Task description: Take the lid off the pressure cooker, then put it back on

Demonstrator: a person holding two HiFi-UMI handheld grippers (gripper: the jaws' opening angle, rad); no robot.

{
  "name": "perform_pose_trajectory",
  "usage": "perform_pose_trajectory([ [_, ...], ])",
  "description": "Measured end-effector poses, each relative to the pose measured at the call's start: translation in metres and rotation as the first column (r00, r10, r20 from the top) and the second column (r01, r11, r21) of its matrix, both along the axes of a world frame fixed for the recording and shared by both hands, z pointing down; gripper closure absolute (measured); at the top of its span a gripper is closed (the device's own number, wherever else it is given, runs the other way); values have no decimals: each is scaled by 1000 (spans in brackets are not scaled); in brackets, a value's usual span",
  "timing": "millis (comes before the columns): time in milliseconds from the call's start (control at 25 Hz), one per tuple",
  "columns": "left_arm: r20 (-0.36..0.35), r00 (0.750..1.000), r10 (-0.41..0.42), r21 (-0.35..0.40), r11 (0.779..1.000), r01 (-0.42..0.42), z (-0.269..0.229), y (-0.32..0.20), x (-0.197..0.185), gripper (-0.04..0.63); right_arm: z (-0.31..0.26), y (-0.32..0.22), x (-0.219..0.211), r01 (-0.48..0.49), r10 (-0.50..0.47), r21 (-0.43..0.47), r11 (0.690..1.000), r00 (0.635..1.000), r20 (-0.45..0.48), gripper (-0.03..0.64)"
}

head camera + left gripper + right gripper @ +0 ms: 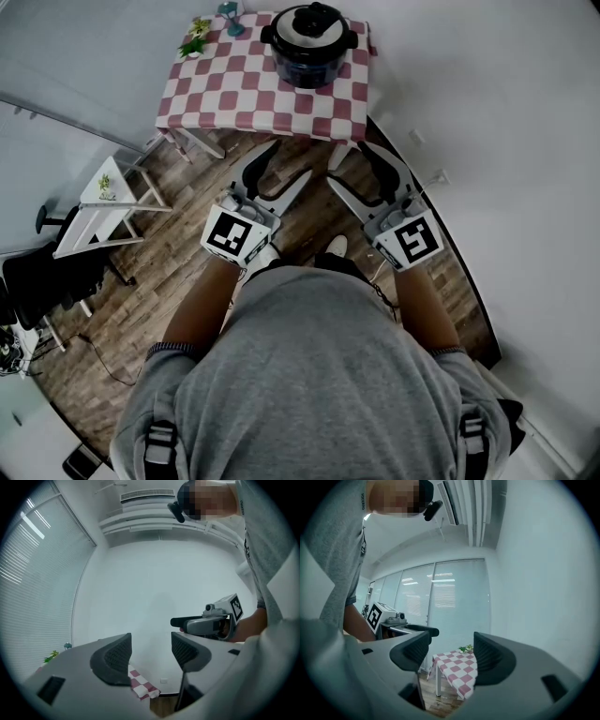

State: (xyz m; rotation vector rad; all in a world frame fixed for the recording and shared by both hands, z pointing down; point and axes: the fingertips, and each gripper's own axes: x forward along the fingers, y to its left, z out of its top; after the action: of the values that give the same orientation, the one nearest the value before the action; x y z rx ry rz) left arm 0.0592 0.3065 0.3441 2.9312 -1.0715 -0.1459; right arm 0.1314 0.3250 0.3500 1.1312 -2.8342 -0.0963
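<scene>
A person stands on a wooden floor, facing a small counter covered with a red-and-white checked cloth. The black pressure cooker sits towards the counter's far right, with its lid in place on top. A small potted plant stands at the far left corner. The left tool and right tool are held side by side, short of the counter's near edge and well apart from the cooker. Each tool's jaws stand apart, with nothing between them. A white stand is on the floor to the left.
</scene>
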Motion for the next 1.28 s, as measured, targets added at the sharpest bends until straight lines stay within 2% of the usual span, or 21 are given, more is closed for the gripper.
perform_pose_trajectory([
  [160, -2, 1000, -7, -15, 1000, 7, 1, -1, -2, 291, 1, 1, -1, 1, -1, -8, 1000, 1000, -6, 257],
  [480, 25, 1000, 13, -11, 1000, -12, 3, -4, 5, 279, 4, -2, 11, -7, 6, -13, 1000, 1000, -25, 239],
  [720, 34, 999, 5, -10, 1000, -5, 3, -7, 18, 275, 5, -6, 21, 11, -11, -3, 1000, 999, -49, 239],
  [1000, 40, 999, -19, -11, 1000, 19, 1, -13, 39, 275, 3, -13, 40, 43, -43, -6, 999, 998, -35, 241],
  [1080, 44, 998, -37, -10, 999, 38, 1, -13, 46, 273, -3, -15, 44, 49, -49, 15, 999, 999, -11, 242],
  [1200, 46, 996, -72, -10, 997, 72, 0, -17, 54, 275, -20, -20, 49, 43, -45, 66, 997, 998, 32, 289],
  [1280, 48, 995, -86, -10, 996, 86, -1, -20, 59, 275, -21, -24, 53, 57, -59, 58, 997, 997, 47, 288],
])
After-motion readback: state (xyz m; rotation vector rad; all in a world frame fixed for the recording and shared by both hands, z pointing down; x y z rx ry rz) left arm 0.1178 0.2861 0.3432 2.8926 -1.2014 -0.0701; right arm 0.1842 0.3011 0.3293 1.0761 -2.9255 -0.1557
